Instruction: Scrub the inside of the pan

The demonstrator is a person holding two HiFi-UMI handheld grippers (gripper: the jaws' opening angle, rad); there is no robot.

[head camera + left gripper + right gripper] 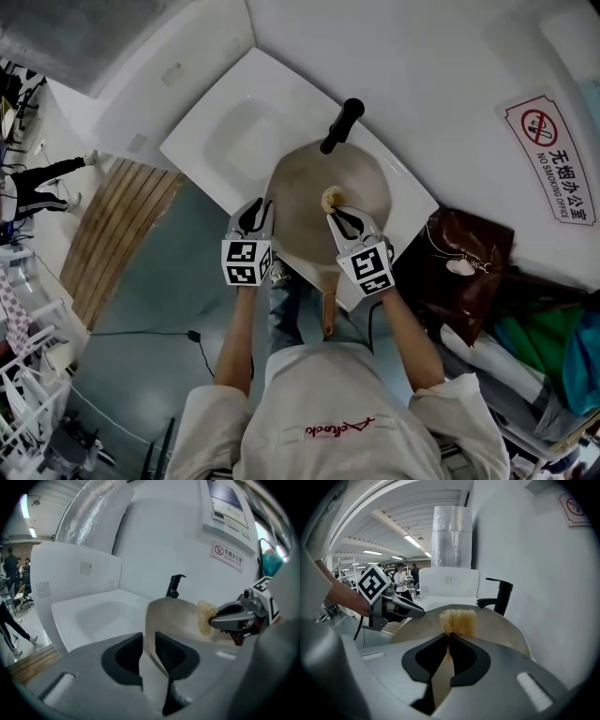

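Left gripper [253, 217] clamps the pan [314, 183] by its near rim | right gripper [343, 221] pinches a tan scrub pad [331, 198] against the pan's inside | pan lies over the white sink [225, 131], black faucet [341, 125] just behind the pan | sign [559, 159] right of the pan reads "NO SMOKING OFFICE" | red script on shirt [337, 412] below the pan illegible

The left gripper [149, 654] grips the pan [176, 616] at its rim; the right gripper [212, 620] presses a scrubber [204, 617] inside.
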